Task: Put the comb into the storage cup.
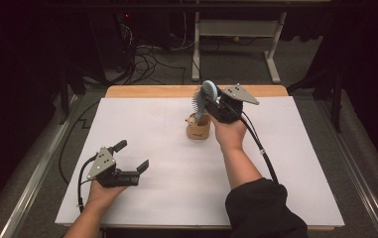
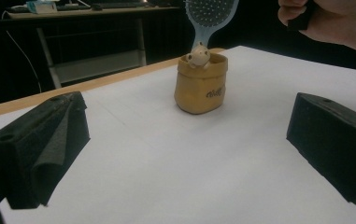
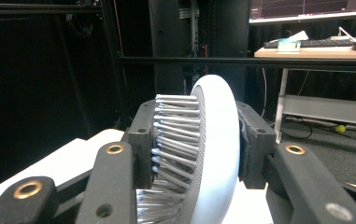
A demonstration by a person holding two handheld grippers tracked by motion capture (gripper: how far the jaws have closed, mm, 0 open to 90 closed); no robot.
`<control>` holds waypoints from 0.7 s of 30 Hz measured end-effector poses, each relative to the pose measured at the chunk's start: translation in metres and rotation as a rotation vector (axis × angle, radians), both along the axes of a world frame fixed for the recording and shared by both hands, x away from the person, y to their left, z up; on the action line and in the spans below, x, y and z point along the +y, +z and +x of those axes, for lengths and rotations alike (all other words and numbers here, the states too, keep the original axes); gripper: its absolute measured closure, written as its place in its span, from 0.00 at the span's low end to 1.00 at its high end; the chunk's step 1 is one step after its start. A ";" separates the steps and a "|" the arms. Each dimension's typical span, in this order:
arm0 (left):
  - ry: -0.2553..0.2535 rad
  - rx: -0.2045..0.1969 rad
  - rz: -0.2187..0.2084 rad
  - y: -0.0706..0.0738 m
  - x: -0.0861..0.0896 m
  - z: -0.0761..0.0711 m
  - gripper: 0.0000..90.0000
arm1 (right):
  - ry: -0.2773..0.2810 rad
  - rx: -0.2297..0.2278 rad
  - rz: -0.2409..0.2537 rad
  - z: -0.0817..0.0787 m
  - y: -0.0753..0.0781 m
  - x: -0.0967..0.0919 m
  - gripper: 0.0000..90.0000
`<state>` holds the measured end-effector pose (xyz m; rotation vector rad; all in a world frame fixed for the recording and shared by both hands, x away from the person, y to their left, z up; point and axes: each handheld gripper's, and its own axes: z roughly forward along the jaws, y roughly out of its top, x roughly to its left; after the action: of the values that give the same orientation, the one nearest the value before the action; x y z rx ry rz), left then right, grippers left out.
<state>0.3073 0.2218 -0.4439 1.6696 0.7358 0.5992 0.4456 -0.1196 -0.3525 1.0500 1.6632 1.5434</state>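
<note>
White table cover (image 1: 176, 188), far-centre: small tan pouch (image 1: 198, 130) standing upright, mouth up, a little figurine (image 2: 198, 56) poking out of the top.

Directly above the pouch: pale blue hairbrush (image 1: 204, 99), long axis close to vertical, head up, handle end down at or just inside the pouch mouth. Contact between handle and pouch not resolvable from the high view; probably already entering beside the figurine.

Right gripper (image 1: 215, 105), just right of the pouch and level with the brush head: clamped across the brush head, one pad against the bristles (image 3: 173, 140), the other against the smooth back, as seen in the right gripper view. Grip narrow, holding the brush.

Left gripper (image 1: 129, 156), near-left, resting low on the cover, well apart from the pouch: jaws spread wide, nothing between them. Pouch lies ahead of it and slightly right in the left gripper view.

Governing relation: brush axis upright over an upward-facing mouth, so remaining travel judged straight down. Right hand far nearer; left free to steady the pouch if it tips.
</note>
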 end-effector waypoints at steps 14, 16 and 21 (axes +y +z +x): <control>0.000 0.002 0.000 0.000 0.000 0.000 0.00 | -0.012 0.008 0.003 0.000 -0.003 -0.004 0.62; 0.000 0.003 0.001 -0.001 0.000 0.000 0.00 | -0.019 0.019 0.009 0.001 -0.003 -0.008 0.61; 0.002 0.004 0.000 -0.001 0.001 0.000 0.00 | -0.038 0.041 0.024 0.002 -0.005 -0.017 0.58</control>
<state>0.3071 0.2224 -0.4449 1.6708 0.7404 0.5974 0.4473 -0.1369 -0.3580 1.1266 1.6465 1.5301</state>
